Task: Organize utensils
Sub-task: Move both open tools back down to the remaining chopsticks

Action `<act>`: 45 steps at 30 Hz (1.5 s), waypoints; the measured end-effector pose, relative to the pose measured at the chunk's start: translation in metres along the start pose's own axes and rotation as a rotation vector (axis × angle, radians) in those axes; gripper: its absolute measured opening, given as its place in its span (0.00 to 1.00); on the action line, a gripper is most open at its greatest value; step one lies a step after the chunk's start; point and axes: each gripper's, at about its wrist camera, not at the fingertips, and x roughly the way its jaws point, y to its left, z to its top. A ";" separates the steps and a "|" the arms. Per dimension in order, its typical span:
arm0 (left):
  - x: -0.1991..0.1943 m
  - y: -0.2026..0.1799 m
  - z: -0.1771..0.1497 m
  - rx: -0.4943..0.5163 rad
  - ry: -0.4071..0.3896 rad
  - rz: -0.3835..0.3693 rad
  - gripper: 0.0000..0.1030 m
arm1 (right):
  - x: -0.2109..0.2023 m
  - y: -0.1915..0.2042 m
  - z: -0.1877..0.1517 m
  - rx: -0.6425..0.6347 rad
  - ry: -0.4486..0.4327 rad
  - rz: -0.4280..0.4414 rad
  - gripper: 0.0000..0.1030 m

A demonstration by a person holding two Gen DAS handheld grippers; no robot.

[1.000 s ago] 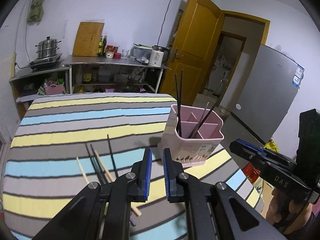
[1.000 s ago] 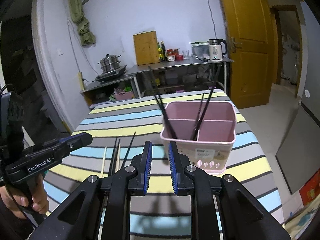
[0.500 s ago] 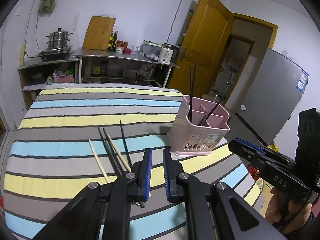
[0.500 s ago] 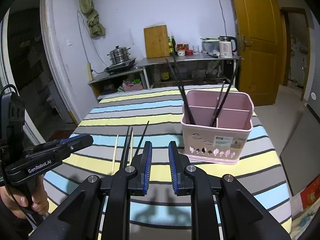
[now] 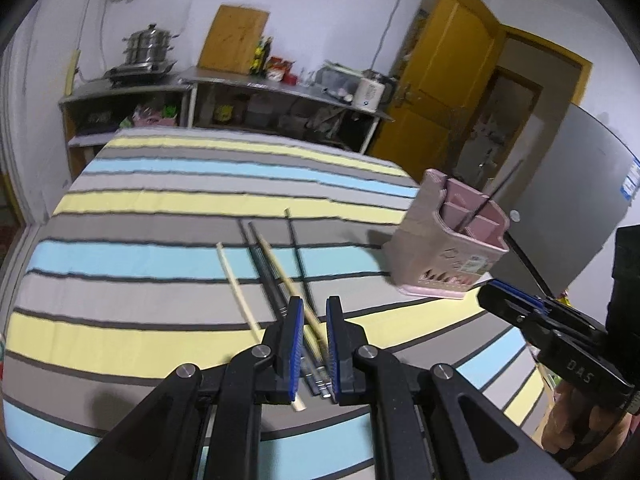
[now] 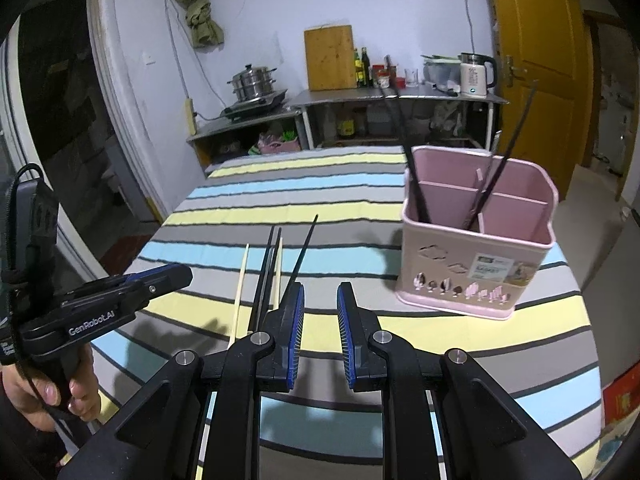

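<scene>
1. The left gripper [image 5: 314, 312] hovers over the loose chopsticks, its jaws almost pressed together and pinching nothing.
2. The right gripper [image 6: 320, 296] stands slightly parted, empty, over bare striped tablecloth [image 6: 340, 208].
3. The loose chopsticks [image 5: 266, 270], dark and pale ones, lie flat in a rough bundle just ahead of the left jaws.
4. They are likely light, stiff, thin and slick; pinching one near its thicker end, across its width, seems safest.
5. The pink holder [image 6: 472, 268] stands to the right with dark chopsticks already leaning inside.
</scene>
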 end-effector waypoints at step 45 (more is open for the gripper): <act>0.105 0.087 0.007 -0.056 0.130 0.214 0.06 | 0.168 0.012 0.012 0.025 0.228 0.067 0.17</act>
